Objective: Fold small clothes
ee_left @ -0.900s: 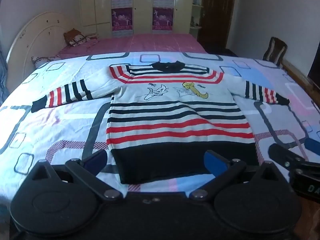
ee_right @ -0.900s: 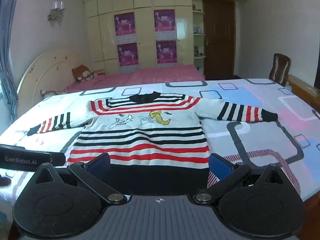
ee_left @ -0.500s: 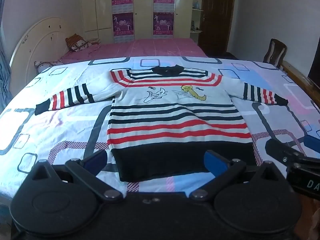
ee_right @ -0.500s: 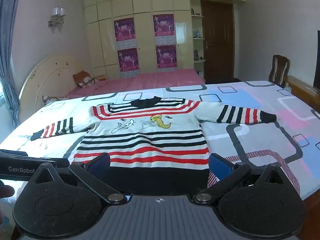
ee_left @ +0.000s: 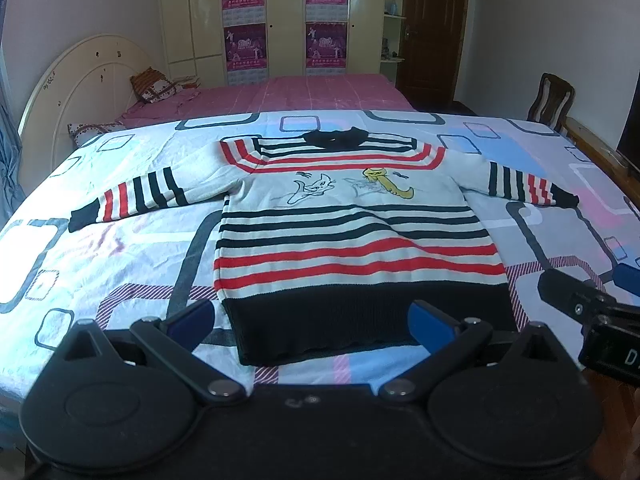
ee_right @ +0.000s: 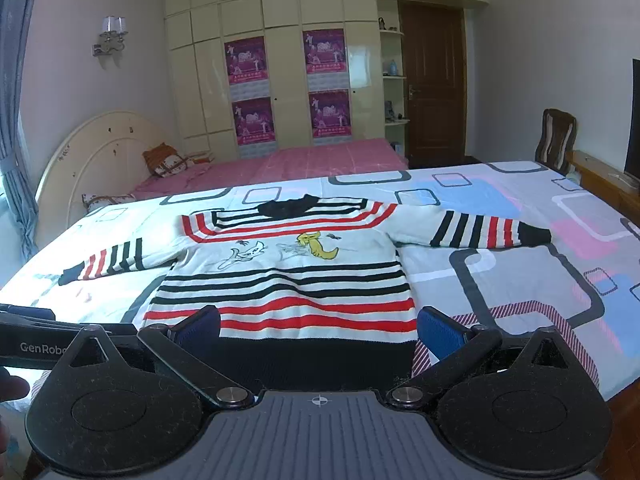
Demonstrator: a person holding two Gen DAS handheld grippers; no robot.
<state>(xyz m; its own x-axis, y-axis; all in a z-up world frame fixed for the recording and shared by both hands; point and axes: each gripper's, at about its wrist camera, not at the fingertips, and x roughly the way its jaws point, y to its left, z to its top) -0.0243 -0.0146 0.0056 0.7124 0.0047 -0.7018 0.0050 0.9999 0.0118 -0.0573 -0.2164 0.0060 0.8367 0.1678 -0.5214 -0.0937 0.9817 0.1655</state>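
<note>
- The striped sweater (ee_left: pixel 352 236) lies flat across the centre of the frame on the patterned bedsheet (ee_left: pixel 100 264), sleeves out, no fold made.
- My left gripper (ee_left: pixel 310 320) is spread wide, empty, at the black hem.
- My right gripper (ee_right: pixel 320 326) likewise: every fold remains.

The striped knit sweater (ee_left: pixel 352 236) lies flat on the patterned bedsheet (ee_left: pixel 120 256), collar at 12 o'clock, sleeves towards 9 and 3. A pink-covered bed (ee_left: pixel 272 92) lies behind; a wooden chair (ee_left: pixel 554 98) stands at 2 o'clock.
</note>
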